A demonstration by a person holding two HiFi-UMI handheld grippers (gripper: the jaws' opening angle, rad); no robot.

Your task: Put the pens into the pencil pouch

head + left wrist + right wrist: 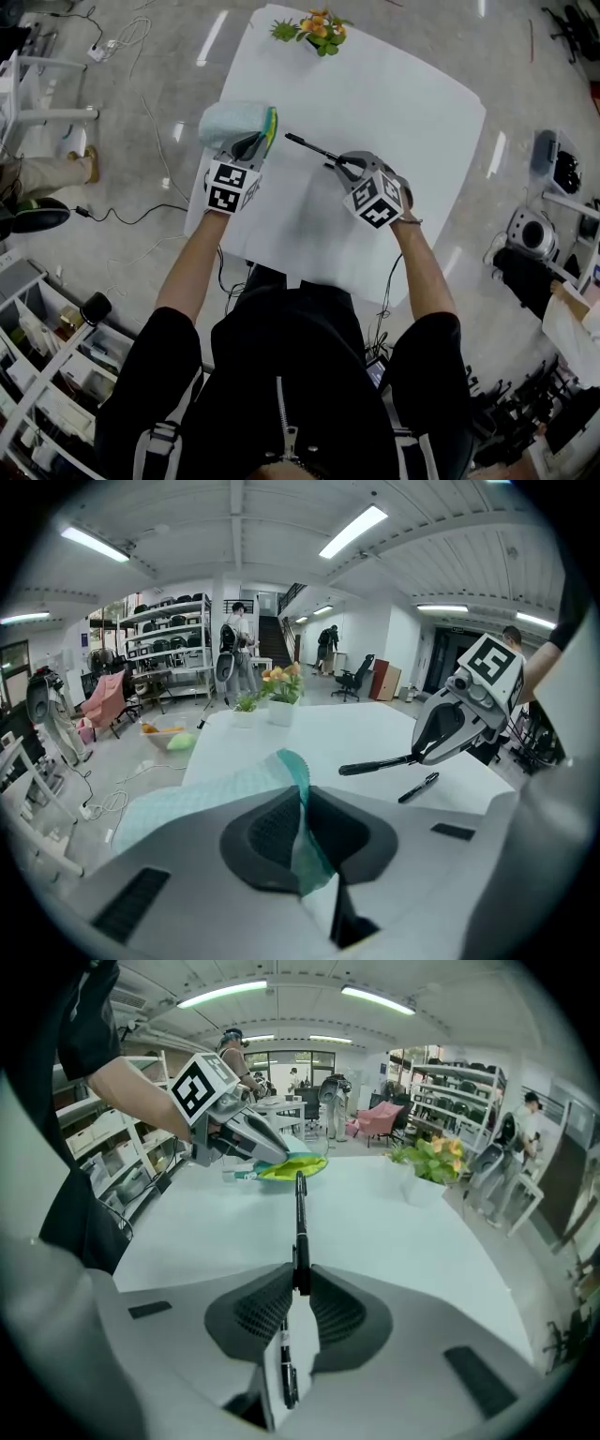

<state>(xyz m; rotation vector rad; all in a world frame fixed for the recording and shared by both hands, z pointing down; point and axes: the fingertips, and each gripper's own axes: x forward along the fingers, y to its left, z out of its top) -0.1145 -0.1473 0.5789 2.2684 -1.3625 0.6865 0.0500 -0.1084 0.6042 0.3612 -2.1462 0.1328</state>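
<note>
Pen jutted from the right gripper, whose jaws were clamped on it near one end; its barrel pointed across the white table toward the pouch, the far tip just short of the pouch's bright edge and not touching it; only a strip of bare tabletop lay between them. The left gripper was closed on the pouch, a fold of its fabric pinched between the pads, and its body sat just beside the edge that the pen faced; the pouch rested near the table's left side. A second pen lay flat on the table beneath the right gripper, apart from the pouch; a potted plant with orange flowers stood at the far edge, well clear of both grippers. The held pen was slim and black with a clip on its barrel; the pouch was soft, pale mint, with a yellow-green rim.
</note>
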